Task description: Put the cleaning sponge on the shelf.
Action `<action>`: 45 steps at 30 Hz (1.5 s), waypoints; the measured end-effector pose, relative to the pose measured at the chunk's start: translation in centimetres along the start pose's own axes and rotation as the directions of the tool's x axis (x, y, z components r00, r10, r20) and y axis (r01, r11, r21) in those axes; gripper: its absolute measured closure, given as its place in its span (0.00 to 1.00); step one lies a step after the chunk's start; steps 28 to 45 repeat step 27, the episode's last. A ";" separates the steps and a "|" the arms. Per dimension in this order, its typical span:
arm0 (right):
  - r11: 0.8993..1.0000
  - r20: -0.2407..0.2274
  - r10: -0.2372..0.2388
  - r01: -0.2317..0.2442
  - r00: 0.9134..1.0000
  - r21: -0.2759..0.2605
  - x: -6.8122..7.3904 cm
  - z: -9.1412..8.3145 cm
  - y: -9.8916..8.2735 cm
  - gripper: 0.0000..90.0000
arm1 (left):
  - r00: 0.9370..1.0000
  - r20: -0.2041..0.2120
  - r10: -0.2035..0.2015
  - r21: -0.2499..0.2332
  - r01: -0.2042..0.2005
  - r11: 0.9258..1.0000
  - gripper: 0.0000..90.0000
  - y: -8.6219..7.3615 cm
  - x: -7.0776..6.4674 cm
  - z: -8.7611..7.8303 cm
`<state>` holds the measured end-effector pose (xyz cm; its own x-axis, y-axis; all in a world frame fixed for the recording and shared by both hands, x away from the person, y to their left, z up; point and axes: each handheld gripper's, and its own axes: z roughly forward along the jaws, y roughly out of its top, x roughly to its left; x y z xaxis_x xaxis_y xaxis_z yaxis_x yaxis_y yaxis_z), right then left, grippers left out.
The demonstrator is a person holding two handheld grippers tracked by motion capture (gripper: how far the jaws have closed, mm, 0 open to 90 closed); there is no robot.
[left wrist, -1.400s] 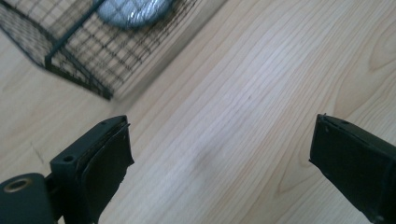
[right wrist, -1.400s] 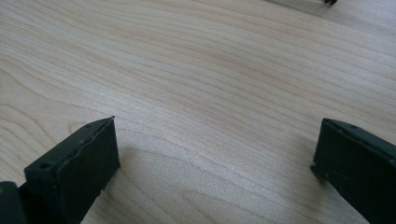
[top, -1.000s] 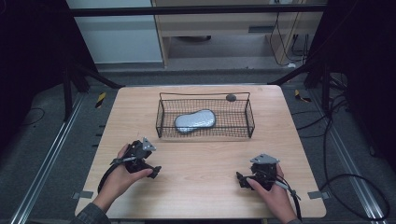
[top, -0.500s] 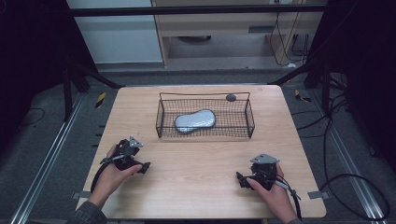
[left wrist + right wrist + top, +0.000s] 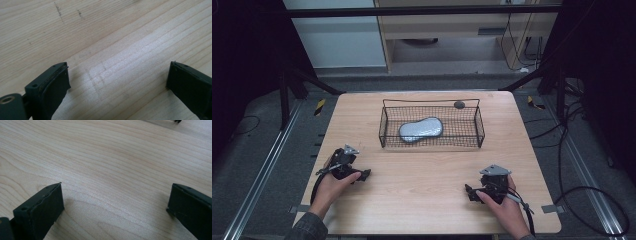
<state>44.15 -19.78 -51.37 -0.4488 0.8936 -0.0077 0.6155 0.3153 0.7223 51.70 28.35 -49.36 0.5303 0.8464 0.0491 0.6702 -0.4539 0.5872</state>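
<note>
High view: both grippers low, left gripper (image 5: 362,175), right gripper (image 5: 470,191).

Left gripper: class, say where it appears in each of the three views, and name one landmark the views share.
High view: the left gripper is at lower left, in the person's hand, over the table.
Left gripper view: its two black jaws rise from the bottom corners, wide apart.
Right gripper view: a small dark tip at the top right edge may be it; too small to tell.
Shared landmark: the table's pale wood grain.

Small dark object (image 5: 459,104) beyond basket (image 5: 432,143), unidentifiable
</note>
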 end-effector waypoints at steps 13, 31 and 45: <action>1.000 0.001 0.000 0.000 1.000 0.001 0.0 0.0 0.0 0.00 | 0.999 0.010 -0.030 -0.081 0.031 0.996 0.00 -0.6 -0.2 0.6; 1.000 0.001 0.000 0.000 1.000 0.001 0.0 0.0 0.0 0.00 | 0.999 0.004 -0.040 -0.159 0.040 0.986 0.00 -1.5 -0.2 0.7; 1.000 0.001 0.000 0.000 1.000 0.001 0.0 0.0 0.0 0.00 | 0.999 0.004 -0.040 -0.159 0.040 0.986 0.00 -1.5 -0.2 0.7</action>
